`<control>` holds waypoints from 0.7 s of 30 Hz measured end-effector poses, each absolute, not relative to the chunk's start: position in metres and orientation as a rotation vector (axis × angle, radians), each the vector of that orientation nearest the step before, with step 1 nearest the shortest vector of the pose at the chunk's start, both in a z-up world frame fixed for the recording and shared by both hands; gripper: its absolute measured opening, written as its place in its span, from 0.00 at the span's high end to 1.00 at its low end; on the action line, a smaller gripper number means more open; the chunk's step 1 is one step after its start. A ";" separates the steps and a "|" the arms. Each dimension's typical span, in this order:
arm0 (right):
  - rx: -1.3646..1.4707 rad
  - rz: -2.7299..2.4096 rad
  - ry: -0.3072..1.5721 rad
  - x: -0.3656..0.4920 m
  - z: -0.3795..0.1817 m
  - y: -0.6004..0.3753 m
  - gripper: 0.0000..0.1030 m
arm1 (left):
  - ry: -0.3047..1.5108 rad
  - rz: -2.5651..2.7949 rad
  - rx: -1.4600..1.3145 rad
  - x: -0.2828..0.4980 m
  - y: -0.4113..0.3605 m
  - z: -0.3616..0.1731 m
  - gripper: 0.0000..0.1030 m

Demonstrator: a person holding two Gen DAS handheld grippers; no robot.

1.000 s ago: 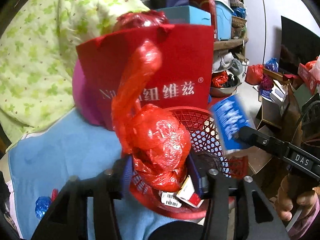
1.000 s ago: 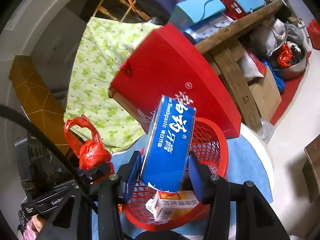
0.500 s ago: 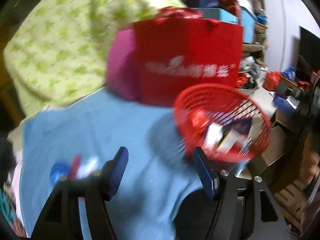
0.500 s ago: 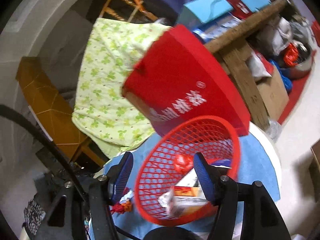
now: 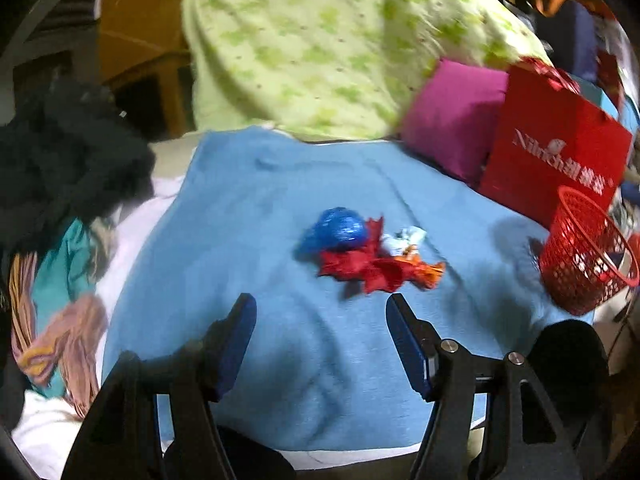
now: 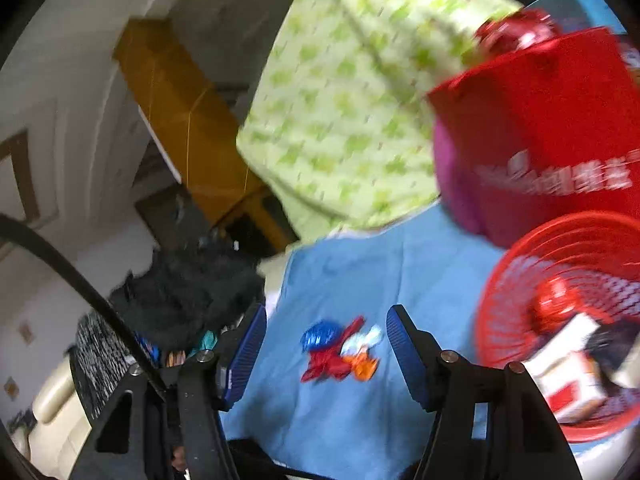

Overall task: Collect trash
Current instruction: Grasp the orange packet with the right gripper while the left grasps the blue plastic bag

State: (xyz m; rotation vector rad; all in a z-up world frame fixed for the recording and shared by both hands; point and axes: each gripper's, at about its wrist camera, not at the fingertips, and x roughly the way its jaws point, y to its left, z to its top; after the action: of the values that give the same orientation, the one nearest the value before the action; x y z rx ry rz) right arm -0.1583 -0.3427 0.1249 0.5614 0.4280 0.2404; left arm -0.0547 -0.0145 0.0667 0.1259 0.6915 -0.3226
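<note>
Both jaws stand spread and empty: the left gripper (image 5: 320,320) and right gripper (image 6: 324,332) hover over the blue cloth (image 5: 248,240). Mid-cloth lies a clump of trash: a blue wrapper (image 5: 340,232) touching red scraps (image 5: 364,266). At the cloth's right edge stands the red mesh basket (image 5: 580,248), holding cartons.

The left wrist view looks forward and down over a blue cloth (image 5: 248,216) from low and near. Its own fingers (image 5: 234,344) fill the lower frame. A small heap of wrappers (image 5: 360,252) sits at centre and a red basket (image 5: 580,256) at the right edge.

The right wrist view looks from higher and farther right, tilted, with wall and ceiling in the upper left. The heap of wrappers (image 6: 340,348) lies low at centre, smaller, and the red basket (image 6: 516,280) looms at lower right.

Both views share the cloth, the heap, the basket, a green patterned fabric (image 5: 320,40) and a red bag (image 5: 552,160).
</note>
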 end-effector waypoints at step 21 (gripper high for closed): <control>0.467 0.275 0.995 0.064 -0.042 -0.267 0.57 | 0.766 -0.369 0.109 0.023 -0.001 0.041 0.34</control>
State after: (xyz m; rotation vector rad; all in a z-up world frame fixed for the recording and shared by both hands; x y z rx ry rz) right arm 0.0640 -0.2671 -0.0420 0.4666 0.9949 0.2748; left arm 0.0227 -0.0010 0.0410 0.1091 0.7664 -0.3689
